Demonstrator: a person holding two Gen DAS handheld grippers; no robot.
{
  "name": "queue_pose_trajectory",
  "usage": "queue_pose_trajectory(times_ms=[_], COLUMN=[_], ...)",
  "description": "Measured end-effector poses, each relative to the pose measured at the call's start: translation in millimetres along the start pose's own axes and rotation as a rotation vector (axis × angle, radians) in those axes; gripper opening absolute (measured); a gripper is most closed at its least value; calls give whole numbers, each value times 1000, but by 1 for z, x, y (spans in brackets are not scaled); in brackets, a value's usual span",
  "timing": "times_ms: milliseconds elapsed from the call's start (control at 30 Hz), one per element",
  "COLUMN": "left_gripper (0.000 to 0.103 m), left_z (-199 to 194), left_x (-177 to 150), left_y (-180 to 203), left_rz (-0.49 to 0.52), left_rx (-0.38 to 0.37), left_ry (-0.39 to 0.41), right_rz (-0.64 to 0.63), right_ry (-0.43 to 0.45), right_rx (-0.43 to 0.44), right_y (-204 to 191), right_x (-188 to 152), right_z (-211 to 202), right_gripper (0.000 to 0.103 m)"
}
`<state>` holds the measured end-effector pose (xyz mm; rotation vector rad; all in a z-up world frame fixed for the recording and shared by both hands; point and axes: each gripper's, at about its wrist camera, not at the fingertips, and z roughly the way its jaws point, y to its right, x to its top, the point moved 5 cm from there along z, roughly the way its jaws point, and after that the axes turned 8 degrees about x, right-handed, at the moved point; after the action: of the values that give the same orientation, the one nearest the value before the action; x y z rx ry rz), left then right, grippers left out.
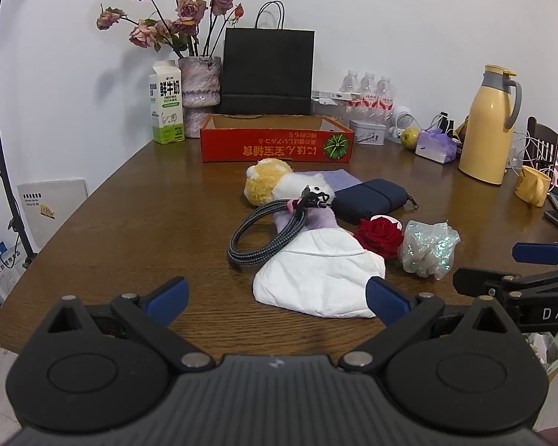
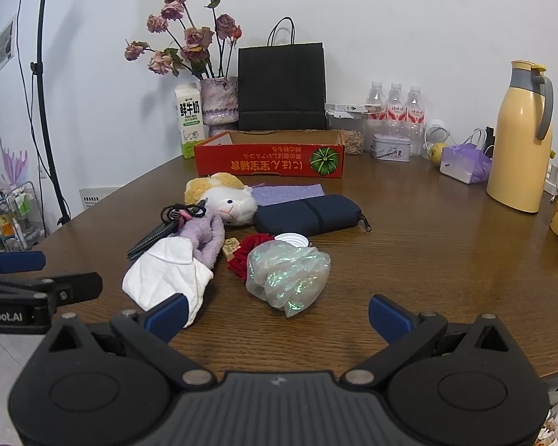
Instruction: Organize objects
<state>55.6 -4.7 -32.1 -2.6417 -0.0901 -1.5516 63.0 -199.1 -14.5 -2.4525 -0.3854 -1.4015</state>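
The clutter sits mid-tabletop: white cloth (image 1: 318,278) nearest the front edge, braided cable (image 1: 268,234) touching it, iridescent wrapper (image 2: 288,275) beside. My left gripper (image 1: 275,299) and right gripper (image 2: 277,314) hover spread, holding nothing.

A lived-in home; wooden table (image 2: 427,260) with vase of dried roses (image 2: 219,100), milk carton (image 2: 189,122), thermos jug (image 2: 519,137).
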Motion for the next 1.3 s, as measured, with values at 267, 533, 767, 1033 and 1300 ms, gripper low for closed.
queue_pose_trajectory(times_ms=[267, 533, 767, 1033, 1300], left_gripper=[103, 103, 103, 103, 103], left_z=[14, 35, 49, 57, 57], left_x=[1, 4, 9, 11, 10], left_y=[-1, 2, 3, 4, 1], left_rz=[-12, -22, -26, -24, -36], left_rx=[3, 1, 5, 10, 25], left_ry=[-24, -47, -55, -59, -60], right_rz=[-21, -33, -30, -26, -54], right_ry=[-17, -27, 2, -16, -24], right_rx=[-9, 6, 40, 55, 121], right_y=[5, 13, 22, 28, 19], right_x=[-3, -4, 2, 7, 7], right_z=[13, 36, 51, 72, 89], right_gripper=[103, 103, 103, 103, 87])
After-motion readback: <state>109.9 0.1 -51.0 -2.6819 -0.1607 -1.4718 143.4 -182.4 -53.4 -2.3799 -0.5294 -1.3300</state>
